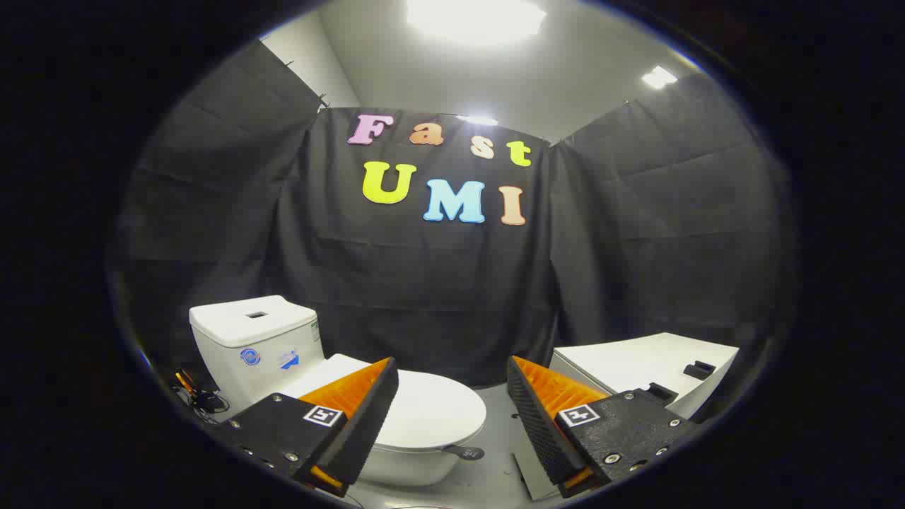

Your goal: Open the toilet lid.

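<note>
In the gripper view the claw (452,375) stands wide, its two fingers well apart and gripping nothing, with bare air and the far cloth wall showing between them. The left finger (357,410) crosses in front of the toilet (396,459), so part of the seat area is hidden behind it; the right finger (541,417) hangs over the grey floor (495,466) beside the bowl. The toilet lid (431,413) is white, oval and lies flat down on the bowl, closed; it sits just ahead of the fingers and mostly toward the left one, its rounded front end reaching into the gap between them. No finger touches it. A small dark tab (463,451) sticks out from under the lid's front rim. Behind the lid stands the white tank (254,339), upright against the cloth wall, with a rectangular slot in its top and two small stickers on its front face, too small to make out. Dark cables (201,399) lie on the floor beside the tank. Beyond the right finger sits a white low cabinet (636,364) with two dark blocks (698,369) on its top, well apart from the toilet. Ceiling lights (474,18) glare overhead.
</note>
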The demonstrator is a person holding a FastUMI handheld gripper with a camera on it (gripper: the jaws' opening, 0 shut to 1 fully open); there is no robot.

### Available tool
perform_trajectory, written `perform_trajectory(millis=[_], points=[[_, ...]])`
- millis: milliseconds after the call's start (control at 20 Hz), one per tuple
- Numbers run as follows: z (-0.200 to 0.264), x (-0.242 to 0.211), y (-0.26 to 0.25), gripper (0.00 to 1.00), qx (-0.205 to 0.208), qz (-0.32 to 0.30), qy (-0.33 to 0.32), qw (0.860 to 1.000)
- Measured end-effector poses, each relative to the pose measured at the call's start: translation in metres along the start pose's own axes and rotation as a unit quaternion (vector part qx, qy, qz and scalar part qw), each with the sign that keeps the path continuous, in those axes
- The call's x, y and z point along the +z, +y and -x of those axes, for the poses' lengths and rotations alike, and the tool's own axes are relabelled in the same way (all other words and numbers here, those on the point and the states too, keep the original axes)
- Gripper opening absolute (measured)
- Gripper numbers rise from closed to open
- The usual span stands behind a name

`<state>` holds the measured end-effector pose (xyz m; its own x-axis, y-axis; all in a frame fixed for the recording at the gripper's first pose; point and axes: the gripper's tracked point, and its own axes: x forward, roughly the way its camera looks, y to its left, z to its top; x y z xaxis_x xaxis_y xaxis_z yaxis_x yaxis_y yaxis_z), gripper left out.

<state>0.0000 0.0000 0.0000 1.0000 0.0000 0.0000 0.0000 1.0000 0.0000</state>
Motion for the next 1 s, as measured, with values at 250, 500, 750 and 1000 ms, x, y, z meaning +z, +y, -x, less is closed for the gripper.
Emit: perform_trajectory(millis=[250, 500, 750, 1000], points=[[0.0019, 0.0007, -0.0001, 0.95, 0.001, -0.003, -0.001, 1.0], [0.0026, 0.0029, 0.0006, 0.95, 0.004, -0.003, 0.0, 1.0], [0.0014, 0.0045, 0.0004, 0.95, 0.004, -0.005, -0.003, 1.0], [0.0022, 0.0034, 0.0011, 0.95, 0.006, -0.004, -0.001, 1.0]])
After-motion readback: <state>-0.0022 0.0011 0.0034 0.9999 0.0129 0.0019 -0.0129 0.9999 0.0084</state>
